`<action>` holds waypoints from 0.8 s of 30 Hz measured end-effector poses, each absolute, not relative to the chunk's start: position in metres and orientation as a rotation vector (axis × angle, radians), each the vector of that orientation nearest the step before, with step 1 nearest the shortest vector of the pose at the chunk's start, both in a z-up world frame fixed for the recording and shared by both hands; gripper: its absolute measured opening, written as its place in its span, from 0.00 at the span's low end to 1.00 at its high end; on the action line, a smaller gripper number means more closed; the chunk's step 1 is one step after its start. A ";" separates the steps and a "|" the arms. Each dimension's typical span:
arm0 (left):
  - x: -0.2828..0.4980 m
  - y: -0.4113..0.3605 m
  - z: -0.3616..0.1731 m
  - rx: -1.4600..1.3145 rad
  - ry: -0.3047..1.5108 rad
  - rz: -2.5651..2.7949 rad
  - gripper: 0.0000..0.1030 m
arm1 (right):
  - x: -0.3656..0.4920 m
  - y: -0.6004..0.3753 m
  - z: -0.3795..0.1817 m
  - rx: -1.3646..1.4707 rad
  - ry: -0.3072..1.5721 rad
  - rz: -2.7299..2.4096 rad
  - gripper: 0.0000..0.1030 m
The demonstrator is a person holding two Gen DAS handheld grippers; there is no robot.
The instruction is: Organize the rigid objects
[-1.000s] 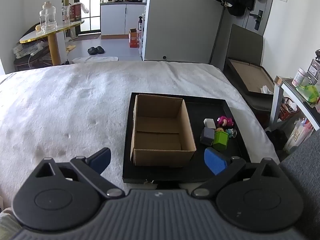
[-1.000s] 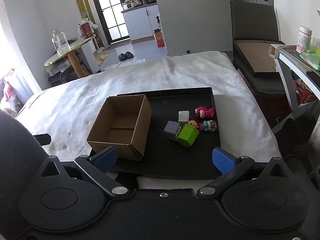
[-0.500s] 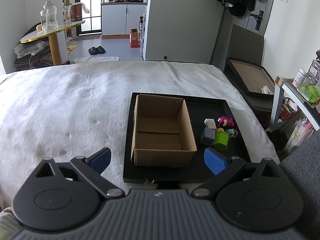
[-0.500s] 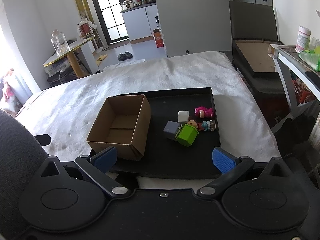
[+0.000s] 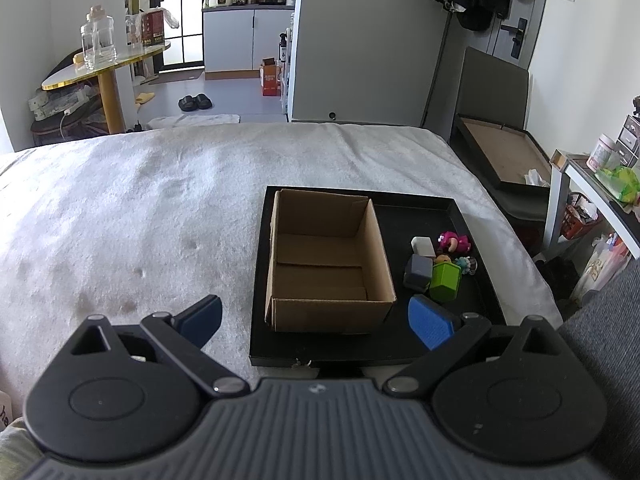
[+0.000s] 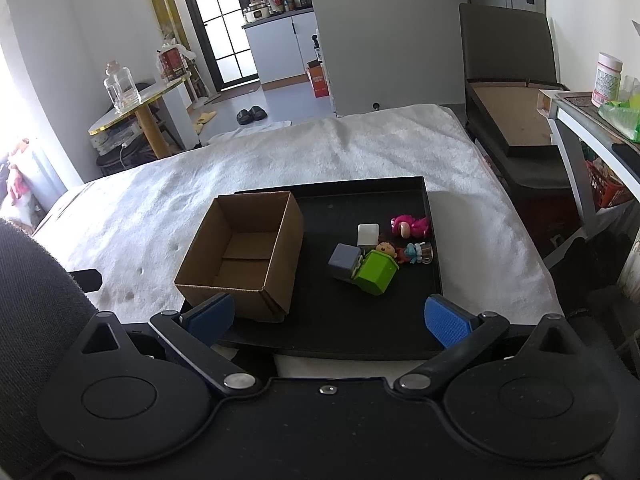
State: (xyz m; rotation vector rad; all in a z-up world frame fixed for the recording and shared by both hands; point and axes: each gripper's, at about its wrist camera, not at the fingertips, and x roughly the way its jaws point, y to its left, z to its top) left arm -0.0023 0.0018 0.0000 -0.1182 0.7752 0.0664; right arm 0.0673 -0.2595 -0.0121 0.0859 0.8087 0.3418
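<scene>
So far almost nothing has changed in the last second: both views have only drifted slightly. The left hand-held gripper (image 5: pixel 314 318) and right hand-held gripper (image 6: pixel 328 318) hang spread and empty. The toys (image 6: pixel 378 250) cluster on the black tray (image 6: pixel 352 332), right of the empty cardboard box (image 6: pixel 244 252), with open room above.

My left gripper (image 5: pixel 314 318): black linkage arms, silver pivot screws, blue ribbed pads (image 5: pixel 430 322), grey ridged housing. My right gripper (image 6: pixel 328 318): the same parts, smooth black housing.

White blanket (image 5: pixel 160 208), round gold-edged table (image 5: pixel 104 70) with glass jar (image 5: pixel 98 42), black slippers (image 5: pixel 195 102).
</scene>
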 end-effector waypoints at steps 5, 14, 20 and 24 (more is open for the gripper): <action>-0.002 0.002 0.002 -0.117 0.776 0.067 0.96 | 0.067 -0.259 -0.012 0.084 0.807 0.342 1.00; -0.002 0.002 0.003 -0.121 0.773 0.075 0.96 | 0.065 -0.258 -0.010 0.073 0.792 0.339 1.00; -0.003 0.003 0.004 -0.125 0.773 0.077 0.96 | 0.066 -0.258 -0.010 0.072 0.790 0.339 1.00; -0.003 0.004 0.005 -0.128 0.773 0.080 0.96 | 0.065 -0.258 -0.010 0.078 0.790 0.340 1.00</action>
